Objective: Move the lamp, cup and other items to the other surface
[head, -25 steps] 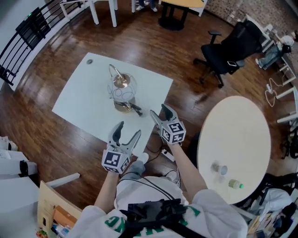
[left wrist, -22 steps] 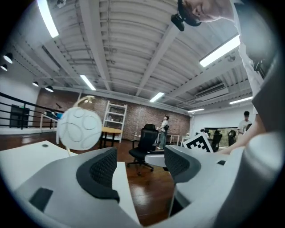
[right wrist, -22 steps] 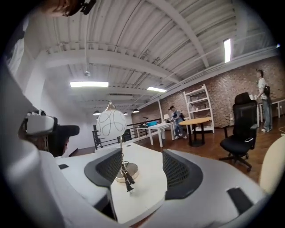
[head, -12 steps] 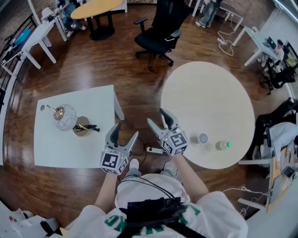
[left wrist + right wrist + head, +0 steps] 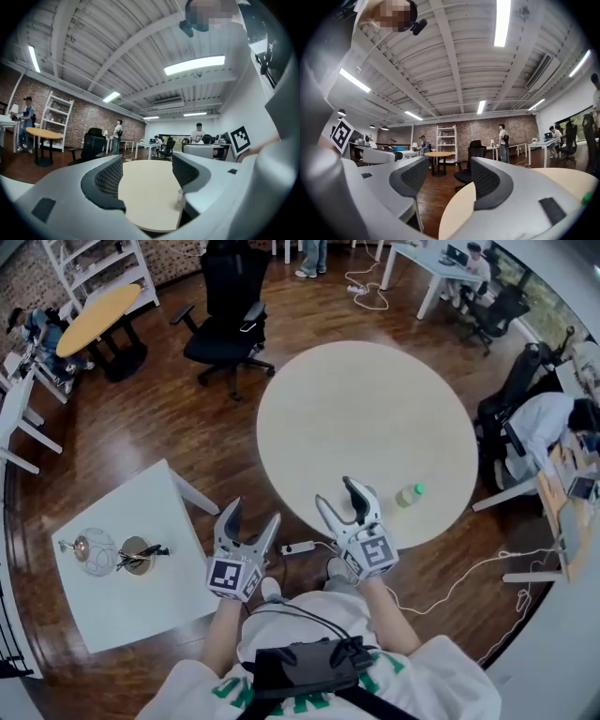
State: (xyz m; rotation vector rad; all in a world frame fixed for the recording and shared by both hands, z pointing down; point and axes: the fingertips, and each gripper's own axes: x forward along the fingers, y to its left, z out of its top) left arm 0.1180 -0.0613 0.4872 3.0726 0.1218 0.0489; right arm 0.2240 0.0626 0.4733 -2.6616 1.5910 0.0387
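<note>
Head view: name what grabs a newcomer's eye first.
The big round table fills the centre, a green-capped bottle near its lower-right edge. Below it, the left gripper and right gripper are held open and empty. The lamp sits on the white square table at lower left.

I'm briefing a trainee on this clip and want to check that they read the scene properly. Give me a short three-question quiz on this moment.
1. True or false: the left tongs and the right tongs both stand open with nothing between them.
2. Fill in the shape: the white table bearing the lamp is ___.
3. The green bottle stands on: A the round table; B the white table; C neither.

Key: 1 true; 2 square; 3 A.
</note>
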